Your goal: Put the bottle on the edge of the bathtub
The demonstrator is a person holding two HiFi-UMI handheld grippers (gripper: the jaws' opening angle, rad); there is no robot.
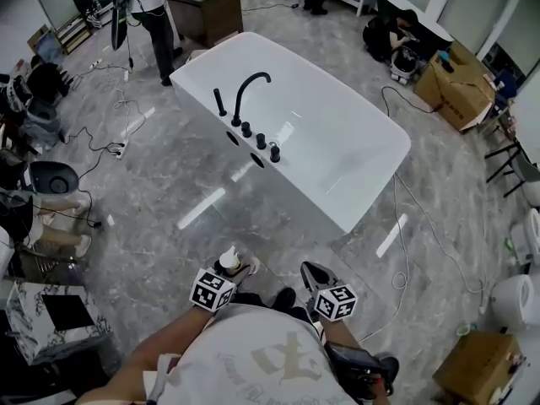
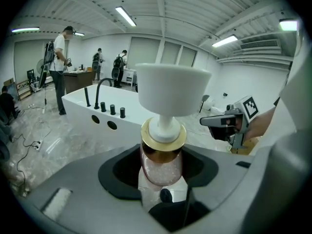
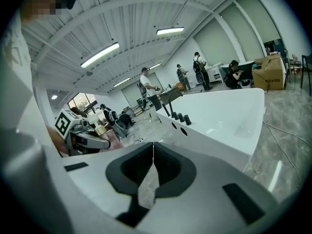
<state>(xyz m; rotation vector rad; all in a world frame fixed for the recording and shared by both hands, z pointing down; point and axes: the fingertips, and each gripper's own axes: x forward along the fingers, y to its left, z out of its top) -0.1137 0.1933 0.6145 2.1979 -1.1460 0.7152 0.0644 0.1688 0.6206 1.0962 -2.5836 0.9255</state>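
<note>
The bottle (image 2: 161, 165) is gripped upright in the left gripper (image 1: 234, 270), the jaws standing partly apart and pressed on its body just below the gold collar, so the white pump head is left clear above and, it is judged, the base can be set down flat. It is carried low in front of the person, well short of the bathtub (image 1: 337, 213), which stands ahead across the marbled floor. The right gripper (image 1: 312, 273) is held alongside with its jaws brought together and nothing between them; it is judged to be kept out of the way, one grip being enough. The rim by the black faucet (image 1: 249, 87) and its knobs is crowded, so a bare stretch of edge is likely wanted. The placing is not yet done: the gap to the tub is to be closed, and a tilted release on the narrow rim could see the bottle tipped.
</note>
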